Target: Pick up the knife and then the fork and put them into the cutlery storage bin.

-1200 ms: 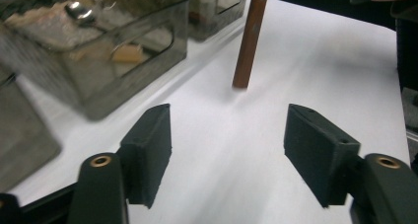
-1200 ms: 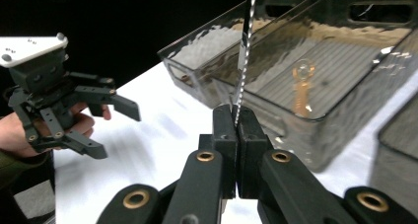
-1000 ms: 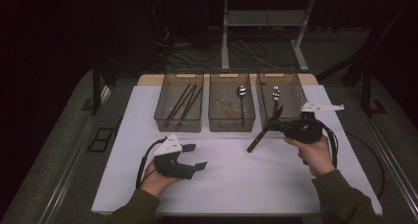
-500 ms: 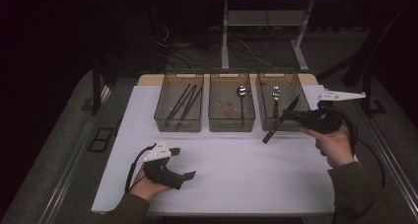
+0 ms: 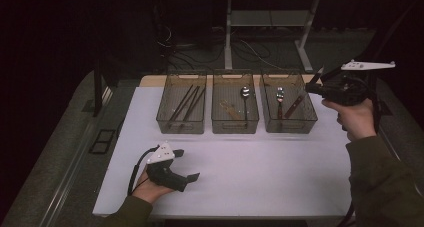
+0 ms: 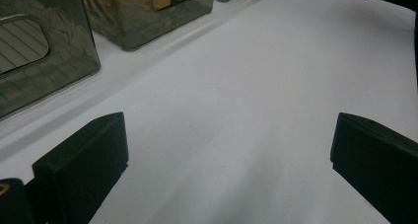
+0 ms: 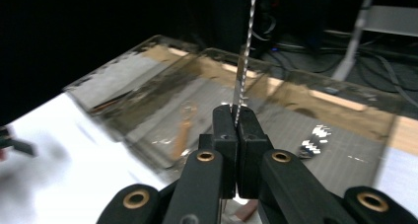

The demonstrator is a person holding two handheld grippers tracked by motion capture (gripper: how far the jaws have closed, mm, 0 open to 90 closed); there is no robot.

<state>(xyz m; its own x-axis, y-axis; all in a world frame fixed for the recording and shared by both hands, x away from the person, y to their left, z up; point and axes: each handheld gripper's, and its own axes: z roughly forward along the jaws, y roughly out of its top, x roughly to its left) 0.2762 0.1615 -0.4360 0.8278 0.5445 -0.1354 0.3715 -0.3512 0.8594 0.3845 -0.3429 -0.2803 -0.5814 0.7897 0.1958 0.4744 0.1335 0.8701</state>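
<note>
My right gripper (image 5: 311,89) is raised at the right, above the right-hand bin (image 5: 290,127). It is shut on a knife (image 5: 296,105), gripped by the blade. The reddish-brown handle hangs down-left over that bin and the tip points up. In the right gripper view the serrated blade (image 7: 245,46) rises from between the closed pads of the right gripper (image 7: 239,118). My left gripper (image 5: 187,164) rests on the white table (image 5: 260,187) at the front left. Its jaws have just been opening and stand wide, the left gripper (image 6: 226,150) with only bare table between them.
Three smoky clear bins stand in a row at the back of the table. The left bin (image 5: 180,127) holds dark sticks, and the middle bin (image 5: 235,127) holds a spoon (image 5: 245,92) and a wooden utensil. A metal utensil (image 5: 280,94) lies in the right-hand bin.
My right hand has risen and moved right and away with the knife, from the table in front of the bins to above the right bin. The left gripper's jaws have opened wider.
</note>
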